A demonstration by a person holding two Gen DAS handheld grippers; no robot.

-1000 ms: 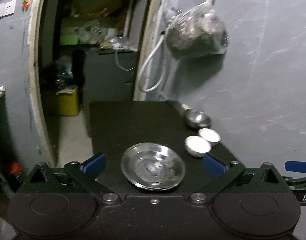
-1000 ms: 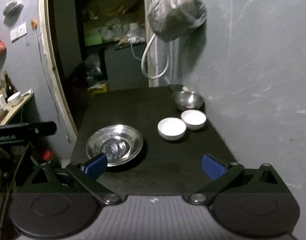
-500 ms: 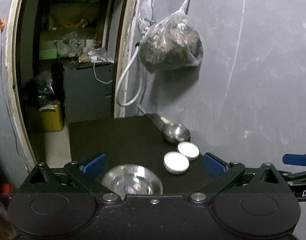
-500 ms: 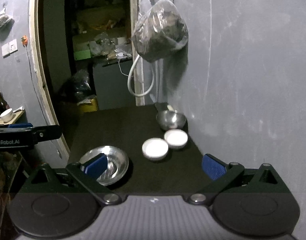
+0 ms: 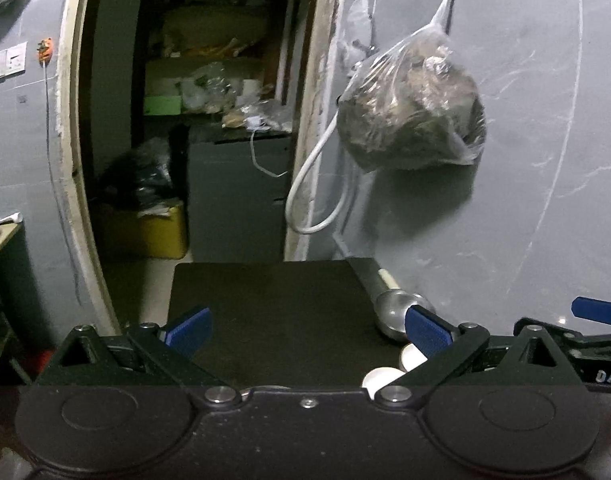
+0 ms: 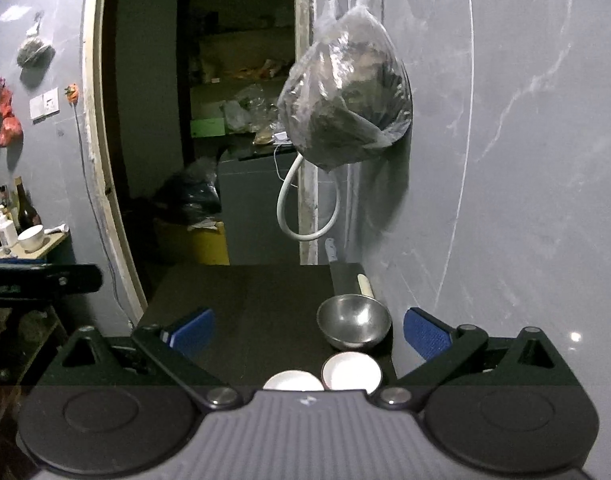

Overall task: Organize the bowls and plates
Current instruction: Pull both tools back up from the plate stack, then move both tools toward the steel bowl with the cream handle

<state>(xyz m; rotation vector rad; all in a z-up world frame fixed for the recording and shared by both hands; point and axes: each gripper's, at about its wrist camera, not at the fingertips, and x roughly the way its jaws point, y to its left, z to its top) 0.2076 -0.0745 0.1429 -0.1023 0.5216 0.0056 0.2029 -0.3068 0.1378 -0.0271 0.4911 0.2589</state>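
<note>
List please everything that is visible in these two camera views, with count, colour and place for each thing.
Table: 1, black, against the grey wall, in front of the doorway.
Steel bowl: 1, silver, far right of the table by the wall.
White bowls: 2, white, side by side just nearer than the steel bowl, partly hidden by the gripper body.
Steel plate: 1, silver, only a sliver of rim shows at the left gripper body.
Plastic bag: 1, clear with dark contents, hanging on the wall.
White hose: 1, looped beside the door frame.
Yellow bin: 1, on the floor past the doorway.
Left gripper: 1, black with blue pads, jaws open, empty.
Right gripper: 1, same, jaws open, empty.
</note>
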